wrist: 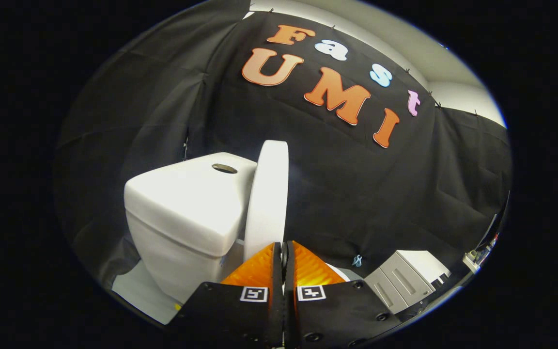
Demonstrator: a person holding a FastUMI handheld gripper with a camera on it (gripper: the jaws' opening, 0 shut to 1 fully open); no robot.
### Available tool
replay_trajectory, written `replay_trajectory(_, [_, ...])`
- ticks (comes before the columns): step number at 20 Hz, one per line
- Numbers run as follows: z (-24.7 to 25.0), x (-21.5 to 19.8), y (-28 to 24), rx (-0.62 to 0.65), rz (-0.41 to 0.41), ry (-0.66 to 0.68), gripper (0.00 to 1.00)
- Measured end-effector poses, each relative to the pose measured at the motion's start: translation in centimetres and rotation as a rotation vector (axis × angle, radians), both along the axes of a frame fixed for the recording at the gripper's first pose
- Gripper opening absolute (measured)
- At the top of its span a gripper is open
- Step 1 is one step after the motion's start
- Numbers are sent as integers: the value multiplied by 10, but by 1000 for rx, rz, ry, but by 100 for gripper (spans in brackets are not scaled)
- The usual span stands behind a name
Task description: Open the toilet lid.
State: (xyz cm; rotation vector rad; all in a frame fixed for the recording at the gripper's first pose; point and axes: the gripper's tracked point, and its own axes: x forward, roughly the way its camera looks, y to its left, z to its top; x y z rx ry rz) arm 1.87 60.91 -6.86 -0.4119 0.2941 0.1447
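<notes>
While one toilet lid point(267, 198) stands raised, two fingers point(259, 269) closed — one tank point(187, 203) beside

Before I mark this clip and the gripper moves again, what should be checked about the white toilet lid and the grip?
1. White plastic toilet lid raised upright: ok.
2. Lid resting against the white ceramic tank: cannot tell; it stands close beside it.
3. Gripper fingers nearly closed at the lid's lower edge: ok.
4. Both fingers pressing on the lid: cannot tell; contact is hidden.
5. Lid will stay up once released: cannot tell.
</notes>
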Motion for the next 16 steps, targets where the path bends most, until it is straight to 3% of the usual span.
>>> replay_trajectory(6, [-2,-1,1,38,41,27,14])
replay_trajectory(13, [2,7,-8,137,110,85,74])
replay_trajectory(15, [4,9,-7,204,134,114,98])
replay_trajectory(16, [7,12,-10,226,143,112,98])
